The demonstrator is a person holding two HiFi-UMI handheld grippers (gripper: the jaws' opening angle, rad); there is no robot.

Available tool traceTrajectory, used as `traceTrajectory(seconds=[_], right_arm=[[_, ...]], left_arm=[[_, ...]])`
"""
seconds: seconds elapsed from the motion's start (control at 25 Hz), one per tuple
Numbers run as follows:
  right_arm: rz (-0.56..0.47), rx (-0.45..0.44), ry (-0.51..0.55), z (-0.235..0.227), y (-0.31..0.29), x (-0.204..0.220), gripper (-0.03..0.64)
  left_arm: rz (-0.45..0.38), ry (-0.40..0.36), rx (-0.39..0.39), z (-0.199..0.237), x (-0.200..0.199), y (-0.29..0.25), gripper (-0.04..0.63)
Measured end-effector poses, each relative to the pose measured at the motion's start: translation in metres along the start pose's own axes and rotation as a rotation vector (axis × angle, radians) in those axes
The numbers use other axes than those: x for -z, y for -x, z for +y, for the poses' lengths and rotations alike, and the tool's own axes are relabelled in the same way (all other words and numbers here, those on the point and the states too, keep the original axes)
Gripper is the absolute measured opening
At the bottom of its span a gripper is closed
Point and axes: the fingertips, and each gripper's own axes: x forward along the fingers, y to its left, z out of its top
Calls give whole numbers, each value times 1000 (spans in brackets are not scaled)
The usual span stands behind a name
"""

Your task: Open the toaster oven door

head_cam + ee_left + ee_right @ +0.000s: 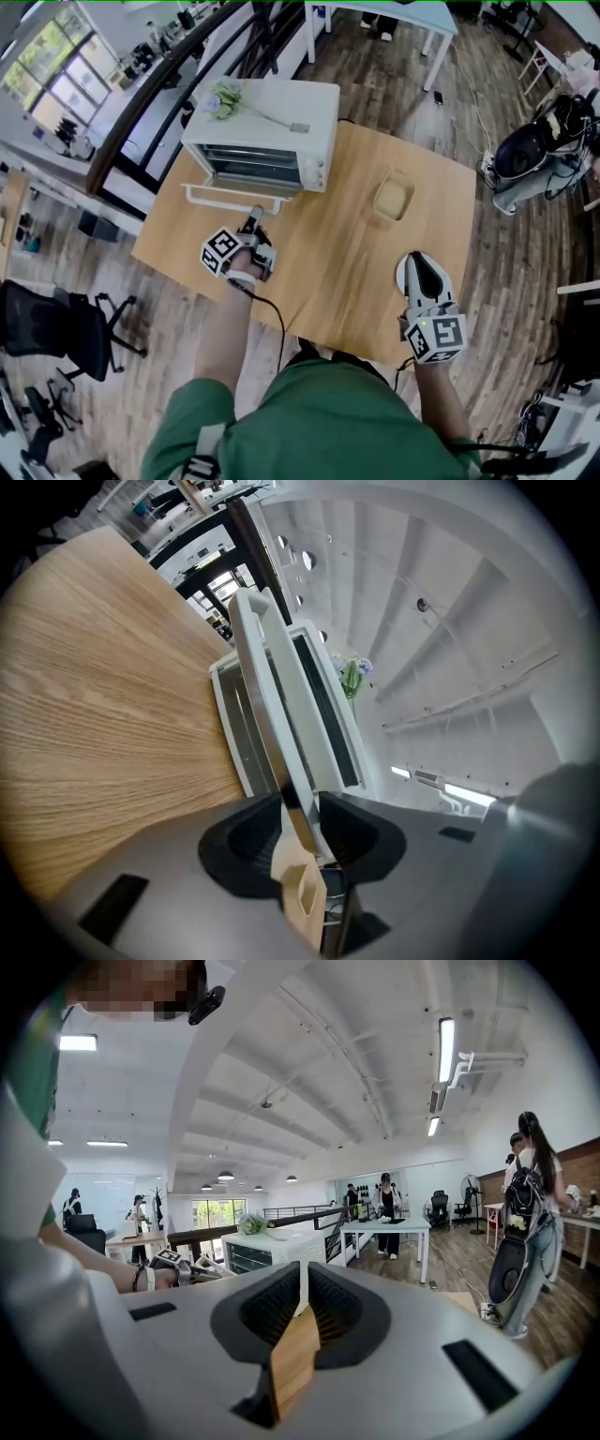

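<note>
Gripping the handle: the left gripper (255,223) (300,803) has its jaws closed on the white bar handle (267,686) of the oven door. The bar runs between the pads, which press on it from both sides.
Toaster oven (281,122): white, at the far left of the wooden table (319,272), with an artificial flower (225,98) lying on its top.
Door (230,197): open, lying roughly level on the oven's near side, with the wire racks inside showing.
Right gripper (418,261) (306,1274): over the near right of the table, well apart from the oven. Its jaws are drawn together to a thin slit and hold nothing.
Dish (394,199): small, square and pale yellow, on the table to the right of the oven, touching neither gripper.
Person: in a green top, at the table's near edge.
</note>
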Motion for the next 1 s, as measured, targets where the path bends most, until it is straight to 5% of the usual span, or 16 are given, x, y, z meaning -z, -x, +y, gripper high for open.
traceTrajectory(seconds=[0.28, 1.0], right_arm=[[6, 9, 8, 3, 13, 2, 29], [31, 13, -4, 13, 21, 11, 28]], left_arm=[[27, 22, -109, 57, 27, 31, 117], [81, 26, -229, 122, 52, 28, 117]])
